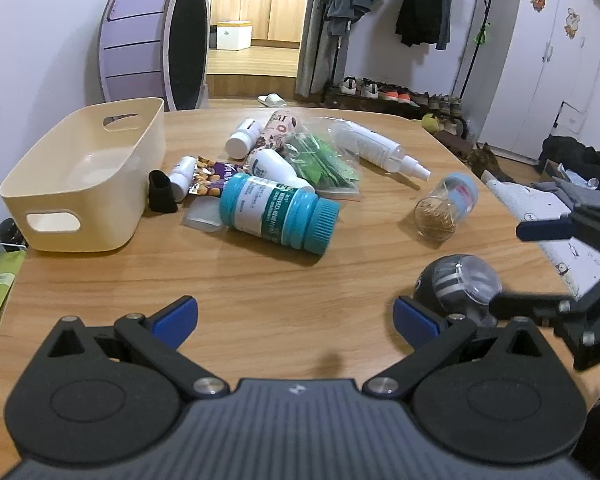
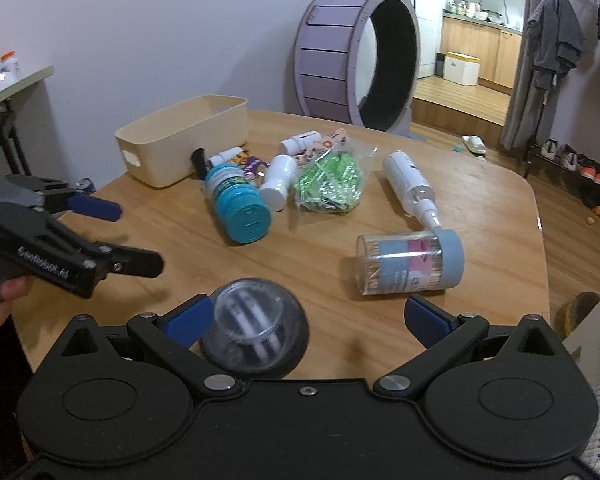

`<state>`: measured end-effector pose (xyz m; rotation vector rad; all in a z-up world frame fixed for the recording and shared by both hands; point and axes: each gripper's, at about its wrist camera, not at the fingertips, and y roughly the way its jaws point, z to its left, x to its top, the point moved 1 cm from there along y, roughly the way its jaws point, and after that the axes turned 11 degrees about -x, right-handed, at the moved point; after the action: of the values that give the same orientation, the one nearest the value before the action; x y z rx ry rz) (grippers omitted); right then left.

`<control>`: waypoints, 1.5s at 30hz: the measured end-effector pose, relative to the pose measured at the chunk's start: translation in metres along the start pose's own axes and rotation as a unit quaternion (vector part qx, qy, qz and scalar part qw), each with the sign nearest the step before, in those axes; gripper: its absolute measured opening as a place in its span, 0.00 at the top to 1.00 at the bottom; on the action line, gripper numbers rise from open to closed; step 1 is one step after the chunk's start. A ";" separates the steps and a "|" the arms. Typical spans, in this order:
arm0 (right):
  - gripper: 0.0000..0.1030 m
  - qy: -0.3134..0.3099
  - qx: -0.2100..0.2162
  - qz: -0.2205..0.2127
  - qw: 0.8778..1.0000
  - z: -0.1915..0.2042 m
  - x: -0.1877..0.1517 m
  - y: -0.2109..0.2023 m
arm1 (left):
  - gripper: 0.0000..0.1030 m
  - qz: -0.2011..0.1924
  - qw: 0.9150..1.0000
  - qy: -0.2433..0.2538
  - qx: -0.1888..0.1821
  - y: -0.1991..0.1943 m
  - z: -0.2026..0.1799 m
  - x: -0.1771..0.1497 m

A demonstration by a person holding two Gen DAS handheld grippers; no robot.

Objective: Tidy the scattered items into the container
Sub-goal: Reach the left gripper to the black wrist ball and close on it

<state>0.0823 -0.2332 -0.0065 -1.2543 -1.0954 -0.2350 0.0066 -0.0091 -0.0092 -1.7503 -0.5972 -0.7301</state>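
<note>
L wrist view: left gripper (image 1: 294,320) spread wide, empty, over bare table (image 1: 260,280); cream bin (image 1: 84,176) far L, still empty. R wrist view: right gripper (image 2: 307,317) also wide, holding nothing; dark round jar (image 2: 256,332) sits vs its L pad, so center it btwn the 2 pads before squeezing, or it may roll.

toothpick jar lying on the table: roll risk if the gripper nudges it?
Likely yes: the toothpick jar is a smooth cylinder on its side on the bare table. Probably light, so a sideways touch shifts it. Clear wall looks slippery.
</note>
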 end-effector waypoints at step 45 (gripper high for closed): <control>0.36 0.016 0.056 -0.061 0.996 0.009 -0.020 0.011 | 0.00 -0.036 0.998 -0.008 -0.053 -0.010 0.012 -0.001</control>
<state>0.0748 -0.2296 -0.0296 -1.0827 -1.1435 -0.2802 0.0012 0.0050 -0.0057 -1.8416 -0.6450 -0.8100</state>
